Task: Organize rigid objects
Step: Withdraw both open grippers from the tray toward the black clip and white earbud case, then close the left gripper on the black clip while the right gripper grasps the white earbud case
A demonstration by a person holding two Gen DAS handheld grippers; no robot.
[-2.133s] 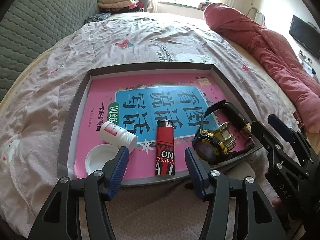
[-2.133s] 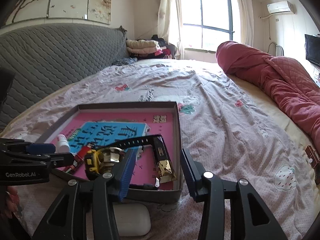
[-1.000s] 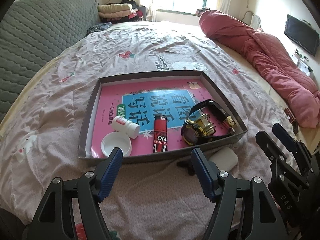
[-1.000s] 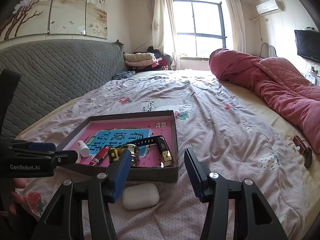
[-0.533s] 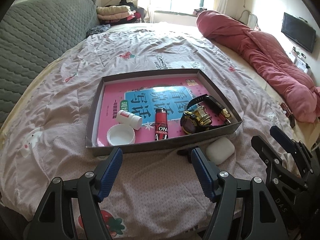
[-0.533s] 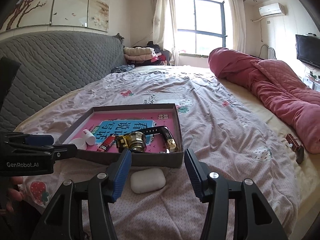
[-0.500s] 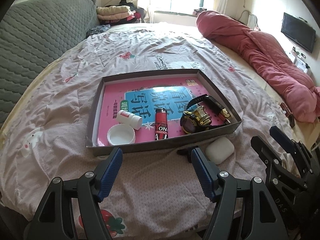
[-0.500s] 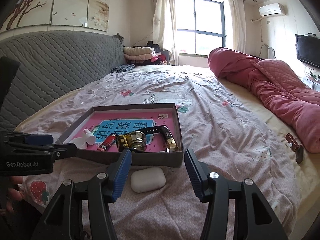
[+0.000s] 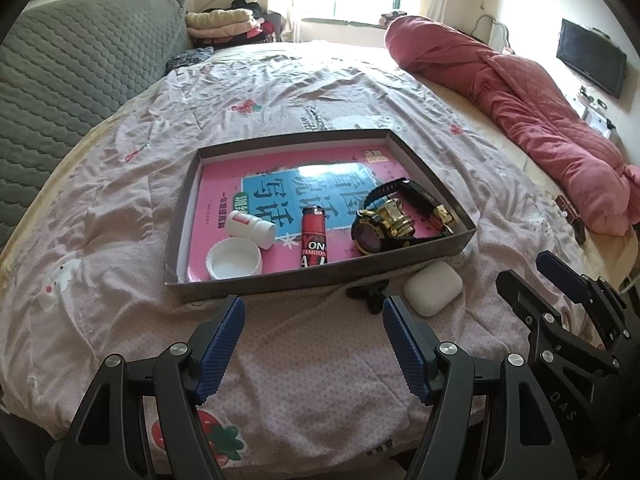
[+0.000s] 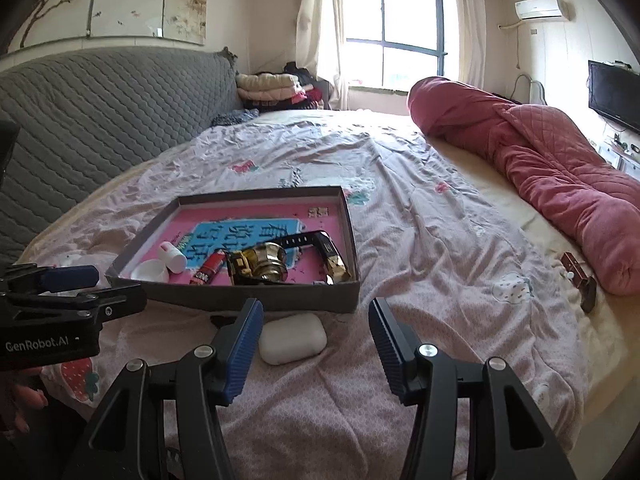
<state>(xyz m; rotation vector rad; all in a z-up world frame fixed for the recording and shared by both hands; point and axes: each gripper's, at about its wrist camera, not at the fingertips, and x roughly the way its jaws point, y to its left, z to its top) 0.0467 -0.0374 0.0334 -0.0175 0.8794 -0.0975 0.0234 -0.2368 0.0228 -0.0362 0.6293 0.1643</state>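
Hovering above the bedsheet (image 9: 304, 360), both tongs (image 9: 312, 344) (image 10: 316, 344) gape empty.

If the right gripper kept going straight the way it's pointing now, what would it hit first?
Probably the bedspread just ahead. The right gripper stands open and empty. The white case lies just inside its left finger, so it might get clipped; depth is hard to judge.

Home bedroom: bed (image 10: 420, 216) with quilted headboard (image 10: 100, 108), rolled quilt (image 10: 540, 164), curtained window (image 10: 392, 40), wall television (image 10: 614, 94).
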